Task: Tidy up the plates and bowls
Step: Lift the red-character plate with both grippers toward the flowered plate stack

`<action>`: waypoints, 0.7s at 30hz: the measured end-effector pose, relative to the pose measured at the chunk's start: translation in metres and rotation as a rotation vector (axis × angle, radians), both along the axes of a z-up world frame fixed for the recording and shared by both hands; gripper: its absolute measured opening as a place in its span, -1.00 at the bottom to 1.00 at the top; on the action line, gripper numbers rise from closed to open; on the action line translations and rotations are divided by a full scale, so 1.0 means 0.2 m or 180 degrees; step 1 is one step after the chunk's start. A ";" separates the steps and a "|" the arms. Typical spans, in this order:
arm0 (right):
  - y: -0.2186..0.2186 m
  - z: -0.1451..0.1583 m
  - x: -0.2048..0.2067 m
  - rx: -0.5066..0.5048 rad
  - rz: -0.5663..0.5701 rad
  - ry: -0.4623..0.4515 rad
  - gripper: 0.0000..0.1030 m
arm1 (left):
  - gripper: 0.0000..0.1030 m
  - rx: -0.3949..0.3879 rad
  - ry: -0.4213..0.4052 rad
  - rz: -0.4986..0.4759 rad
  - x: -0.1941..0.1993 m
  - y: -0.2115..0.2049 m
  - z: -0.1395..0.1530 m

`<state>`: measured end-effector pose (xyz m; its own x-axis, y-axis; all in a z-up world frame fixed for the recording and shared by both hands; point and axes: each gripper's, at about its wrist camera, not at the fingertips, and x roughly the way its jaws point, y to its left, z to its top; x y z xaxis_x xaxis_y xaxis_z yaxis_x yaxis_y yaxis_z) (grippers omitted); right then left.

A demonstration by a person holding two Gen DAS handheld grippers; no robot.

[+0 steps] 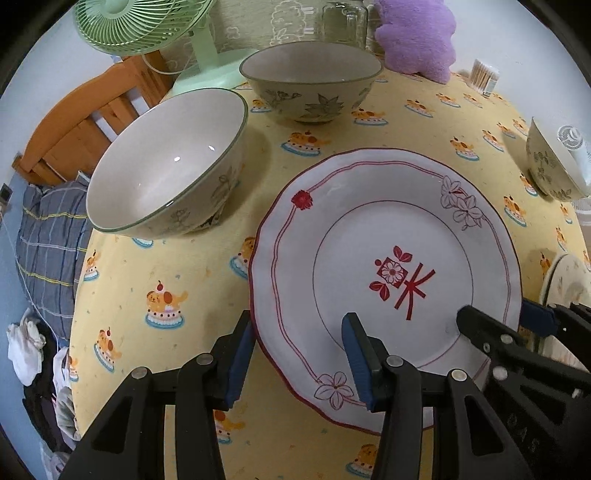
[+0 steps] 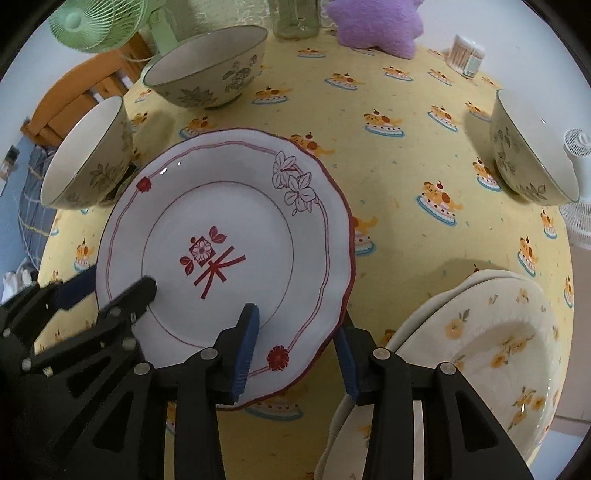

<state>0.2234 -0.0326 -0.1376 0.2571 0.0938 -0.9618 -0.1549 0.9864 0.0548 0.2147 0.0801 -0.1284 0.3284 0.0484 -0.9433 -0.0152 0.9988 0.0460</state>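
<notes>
Both claws, left (image 1: 301, 354) and right (image 2: 297, 349), gape wide astride the near rim of the red-trimmed plate (image 2: 221, 236), gripping nothing yet; stiff, glazed, slippery and breakable, it seems best pinched at its rim.

A green fan (image 1: 144, 26) is standing at the bench's (image 2: 388, 162) far edge beside a glass jar (image 1: 345, 22), with a purple plush cushion (image 1: 417, 37) and a tub of cotton swabs (image 2: 465, 53) (right corner) sitting nearby.
</notes>
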 end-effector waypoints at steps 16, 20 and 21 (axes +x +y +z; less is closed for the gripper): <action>0.00 0.03 0.25 -0.0041 -0.0089 -0.0204 0.07 | 0.22 -0.0187 -0.0023 0.0007 0.10 0.03 -0.04; 0.03 0.02 0.28 -0.0065 -0.0073 -0.0187 -0.17 | 0.21 -0.0140 -0.0046 -0.0011 0.10 0.02 -0.03; 0.03 0.02 0.28 -0.0083 -0.0075 -0.0194 -0.17 | 0.19 -0.0163 -0.0034 0.0016 0.10 0.03 -0.03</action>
